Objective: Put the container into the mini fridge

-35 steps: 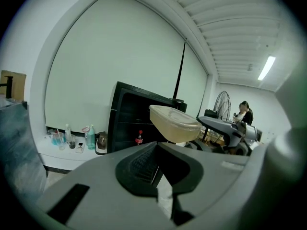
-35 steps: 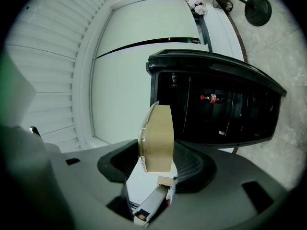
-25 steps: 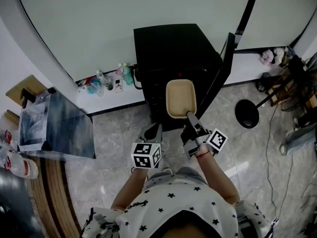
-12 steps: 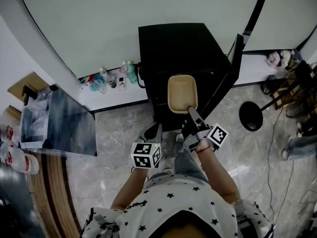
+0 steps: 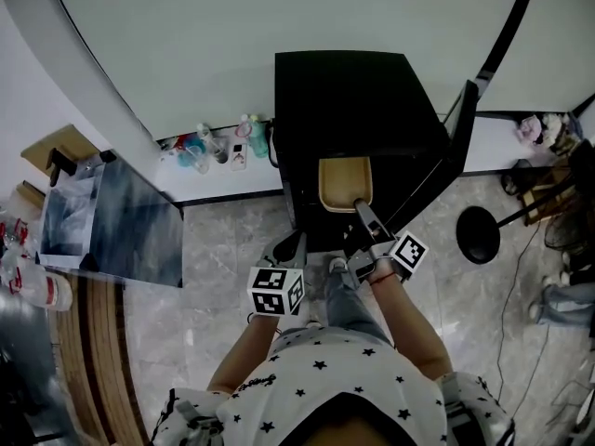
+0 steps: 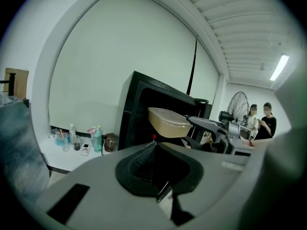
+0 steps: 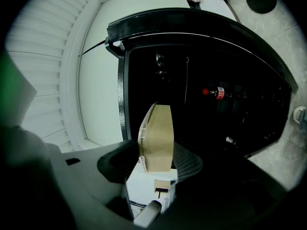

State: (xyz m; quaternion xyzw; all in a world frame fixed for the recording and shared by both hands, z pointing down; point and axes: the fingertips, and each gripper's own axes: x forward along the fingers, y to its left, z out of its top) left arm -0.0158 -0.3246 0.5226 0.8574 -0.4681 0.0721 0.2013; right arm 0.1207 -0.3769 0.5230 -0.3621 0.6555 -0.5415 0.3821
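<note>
The head camera looked steeply down from above the person (image 5: 344,379), taking in the floor (image 5: 223,249), the black fridge (image 5: 344,100) ahead and both grippers low in the middle. The camera on the left gripper (image 5: 290,245) faced almost level across the room, toward the fridge's front corner. The camera on the right gripper (image 5: 361,208) sat rolled onto its side, close to the open fridge, facing into its dark inside. All three views shared the fridge and the container (image 5: 345,182).
</note>
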